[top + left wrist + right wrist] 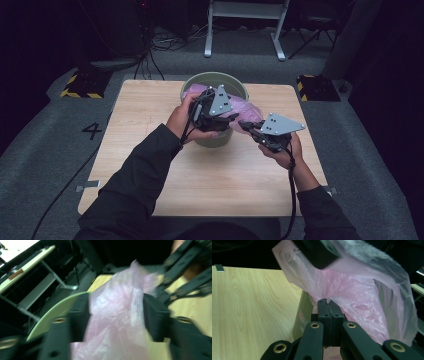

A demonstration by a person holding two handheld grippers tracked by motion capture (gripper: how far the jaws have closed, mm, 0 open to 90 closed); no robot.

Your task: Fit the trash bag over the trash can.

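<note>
**Thin pink liner at risk of slipping or tearing as two grippers are working it over the bin rim**

The biggest risk is sitting with the pink plastic bag (239,108), which is bunching over the near right rim of the green bin (214,80) at the far middle of the table. The film is looking thin and slack, so I judge that a hard pull from either side could be stretching or ripping it, or dragging the light bin across the wood and tipping it. The right gripper (328,304) is pinching a fold of the bag with its jaws pressed together just outside the bin wall; if that fold is small, it may be sliding out. The left gripper (116,315) is standing parted around a bunch of film, its pads (152,315) beside the plastic but not visibly squeezing it, so closing there could be catching too little or too much.

The wooden table (150,130) is lying bare otherwise. Grey carpet is surrounding it, with a white desk frame (245,25), yellow-black striped blocks (80,82) and a floor marking "4" (92,131) sitting in a dark room.
</note>
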